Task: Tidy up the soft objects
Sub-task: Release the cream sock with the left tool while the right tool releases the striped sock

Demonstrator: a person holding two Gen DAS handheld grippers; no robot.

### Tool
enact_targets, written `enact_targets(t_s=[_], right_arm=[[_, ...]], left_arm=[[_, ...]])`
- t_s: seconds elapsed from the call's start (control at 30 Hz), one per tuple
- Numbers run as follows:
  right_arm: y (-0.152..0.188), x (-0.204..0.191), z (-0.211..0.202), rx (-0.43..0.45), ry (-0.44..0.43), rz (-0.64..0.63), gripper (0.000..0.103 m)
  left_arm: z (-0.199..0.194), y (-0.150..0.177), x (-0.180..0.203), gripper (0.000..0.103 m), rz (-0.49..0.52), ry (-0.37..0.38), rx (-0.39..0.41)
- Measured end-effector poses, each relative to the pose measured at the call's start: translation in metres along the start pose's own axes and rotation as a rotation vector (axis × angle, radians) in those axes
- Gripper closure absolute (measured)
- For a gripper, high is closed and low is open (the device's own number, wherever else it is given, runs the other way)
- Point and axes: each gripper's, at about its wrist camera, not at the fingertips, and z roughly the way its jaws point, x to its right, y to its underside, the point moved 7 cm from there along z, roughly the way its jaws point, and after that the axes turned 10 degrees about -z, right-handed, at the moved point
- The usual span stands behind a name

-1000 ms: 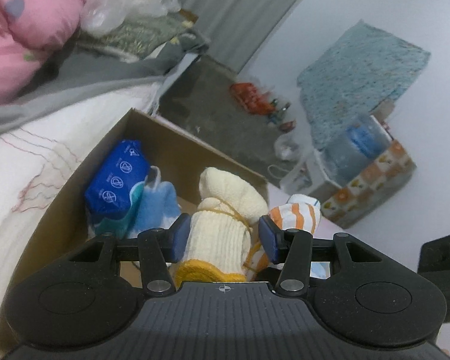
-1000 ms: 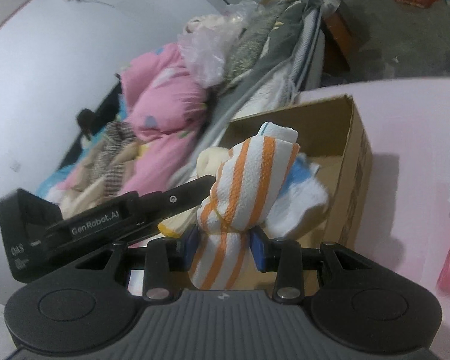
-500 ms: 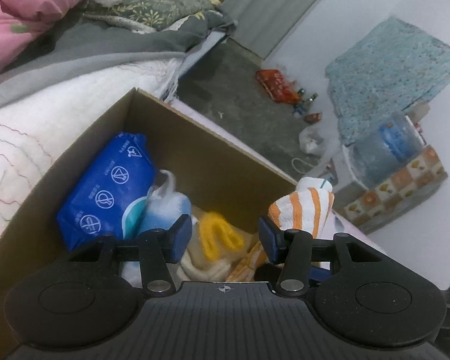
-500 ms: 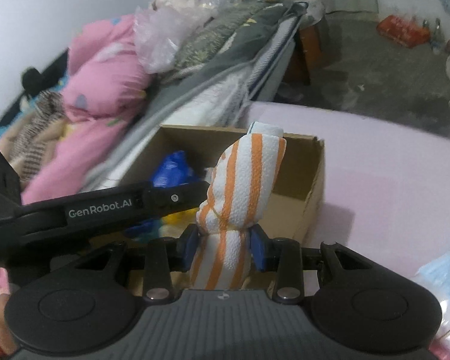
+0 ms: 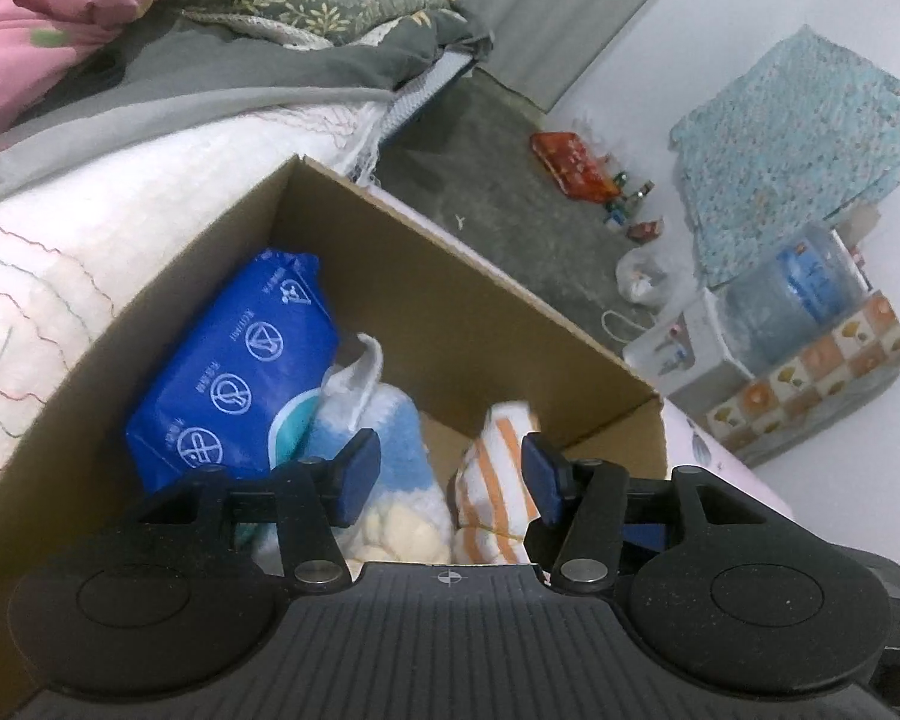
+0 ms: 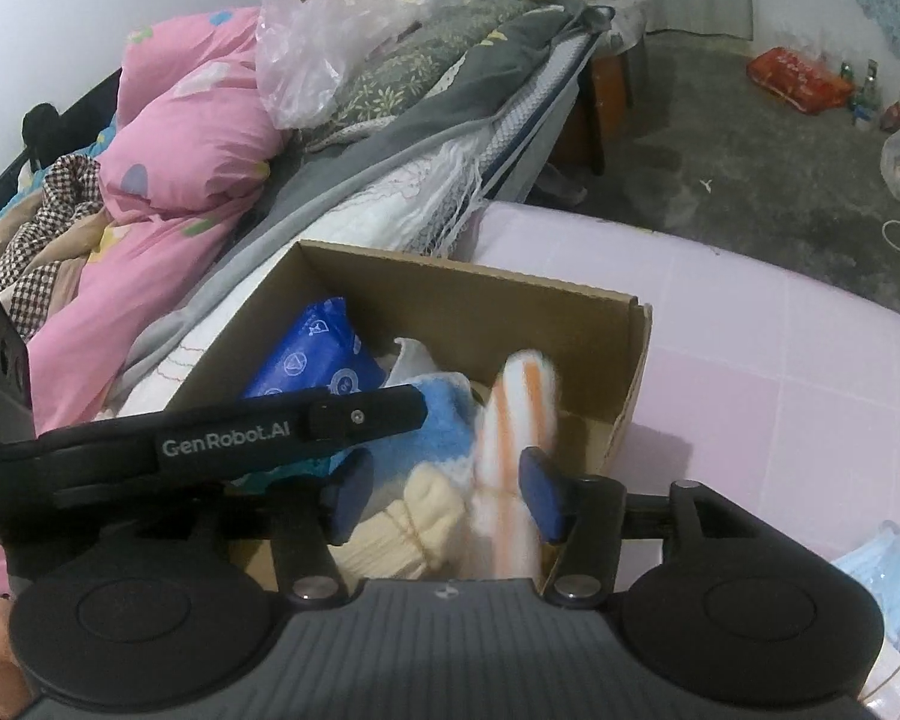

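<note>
Orange-striped roll (image 6: 513,456) between parted right gripper (image 6: 444,495)

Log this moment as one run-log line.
left tool: open, empty | right tool: jaws just opened, orange-striped towel dropping free | cardboard box: holds cream roll, blue pack

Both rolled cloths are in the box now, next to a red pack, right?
Not quite: the pack is blue, not red, as the left wrist view shows. The cream roll and the striped roll are in the box.

Dim indoor light, fisheye-bent edges, striped cloth (image 6: 513,450) motion-blurred
</note>
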Motion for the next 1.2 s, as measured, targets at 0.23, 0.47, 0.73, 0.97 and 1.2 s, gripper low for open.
enact_targets(t_s=[0.23,0.47,0.73,0.97,1.2], right_arm=[[-0.003,0.002,-0.019,0.052,-0.011,0.020,0.030],[0.017,0.010,-0.081,0.176,-0.069,0.049,0.030],[0.059,0.016,-0.128,0.234,-0.115,0.051,0.030],[0.086,0.026,-0.133,0.233,-0.152,0.078,0.030],[0.103,0.039,-0.126,0.218,-0.181,0.122,0.030]], left_arm=[[-0.024,-0.003,-0.006,0.040,-0.007,0.024,0.009],[-0.035,0.000,-0.015,0.037,0.072,-0.028,-0.022],[0.002,0.037,0.002,0.042,0.418,-0.148,-0.200],[0.028,0.051,0.005,0.048,0.555,-0.227,-0.275],[0.053,0.059,0.001,0.048,0.607,-0.290,-0.329]])
